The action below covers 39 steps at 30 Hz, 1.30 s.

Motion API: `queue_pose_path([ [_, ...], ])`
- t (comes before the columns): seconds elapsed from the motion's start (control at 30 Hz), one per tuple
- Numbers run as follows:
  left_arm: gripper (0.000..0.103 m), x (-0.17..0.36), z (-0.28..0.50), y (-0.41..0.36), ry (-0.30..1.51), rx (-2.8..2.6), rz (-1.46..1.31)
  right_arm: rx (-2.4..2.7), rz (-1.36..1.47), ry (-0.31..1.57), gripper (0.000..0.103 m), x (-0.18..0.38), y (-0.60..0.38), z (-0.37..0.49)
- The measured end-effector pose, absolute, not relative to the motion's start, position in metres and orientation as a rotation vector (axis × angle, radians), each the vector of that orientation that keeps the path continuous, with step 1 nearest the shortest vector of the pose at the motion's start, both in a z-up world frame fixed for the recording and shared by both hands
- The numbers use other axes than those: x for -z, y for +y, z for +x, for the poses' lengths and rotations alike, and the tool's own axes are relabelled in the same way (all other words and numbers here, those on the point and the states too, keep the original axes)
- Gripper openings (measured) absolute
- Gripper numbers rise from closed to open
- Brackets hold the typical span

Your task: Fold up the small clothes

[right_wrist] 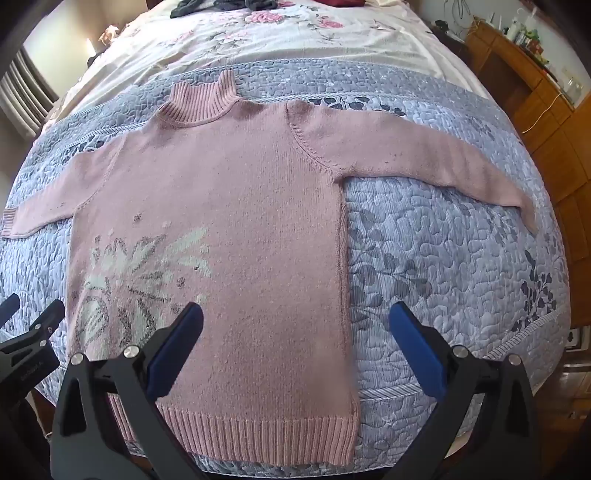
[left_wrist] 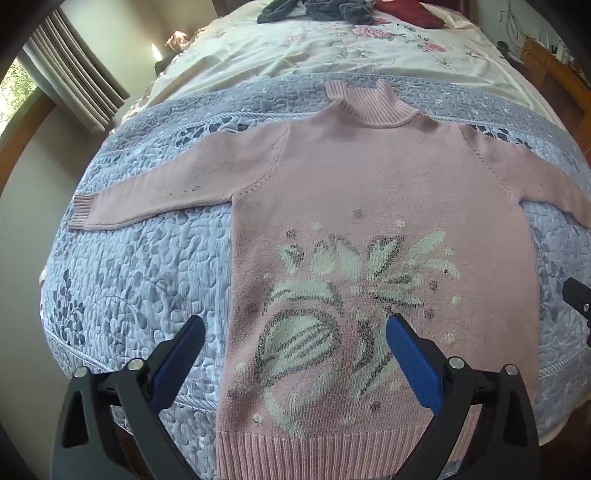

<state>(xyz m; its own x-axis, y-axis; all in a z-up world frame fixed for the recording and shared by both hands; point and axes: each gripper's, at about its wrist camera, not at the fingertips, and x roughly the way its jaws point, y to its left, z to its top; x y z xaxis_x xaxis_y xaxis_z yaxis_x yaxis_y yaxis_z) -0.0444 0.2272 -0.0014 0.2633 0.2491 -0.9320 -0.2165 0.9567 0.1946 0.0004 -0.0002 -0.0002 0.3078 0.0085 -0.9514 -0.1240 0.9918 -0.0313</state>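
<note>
A bed (left_wrist: 122, 280) fills both views, covered at the near end by a quilted blue-grey bedspread (right_wrist: 443, 266) with a leaf pattern. Beyond the bedspread lies a cream sheet with pink flowers (left_wrist: 332, 48). At the far end of that sheet sits a heap of dark clothes (left_wrist: 317, 9) with a dark red garment (left_wrist: 406, 11) just beside it.

A pink knitted sweater (left_wrist: 369, 177) lies flat and face-up on the bedspread, unfolded, its ribbed turtleneck collar (right_wrist: 201, 99) pointing toward the flowered sheet and its ribbed hem (right_wrist: 258, 432) at the near edge of the bed. Both sleeves stretch straight out to the sides of the sweater. A pale green flower design (left_wrist: 332, 295) outlined in grey covers the lower front of the sweater.

The left gripper (left_wrist: 295, 328) hovers above the sweater's lower front, its blue-padded jaws spread wide and holding nothing. The right gripper (right_wrist: 295, 317) hangs over the sweater's right side seam, its jaws likewise spread wide and empty. A wooden cabinet (right_wrist: 535, 122) stands beyond the sweater's right sleeve, off the bed.
</note>
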Motion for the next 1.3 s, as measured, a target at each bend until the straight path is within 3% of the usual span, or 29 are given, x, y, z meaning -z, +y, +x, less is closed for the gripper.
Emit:
queue_pose_path([
  [1.3, 0.099, 0.008, -0.044, 0.228, 1.245, -0.334, 0.04, -0.084, -0.089, 1.272, 0.1, 0.015, -0.008, 0.008],
])
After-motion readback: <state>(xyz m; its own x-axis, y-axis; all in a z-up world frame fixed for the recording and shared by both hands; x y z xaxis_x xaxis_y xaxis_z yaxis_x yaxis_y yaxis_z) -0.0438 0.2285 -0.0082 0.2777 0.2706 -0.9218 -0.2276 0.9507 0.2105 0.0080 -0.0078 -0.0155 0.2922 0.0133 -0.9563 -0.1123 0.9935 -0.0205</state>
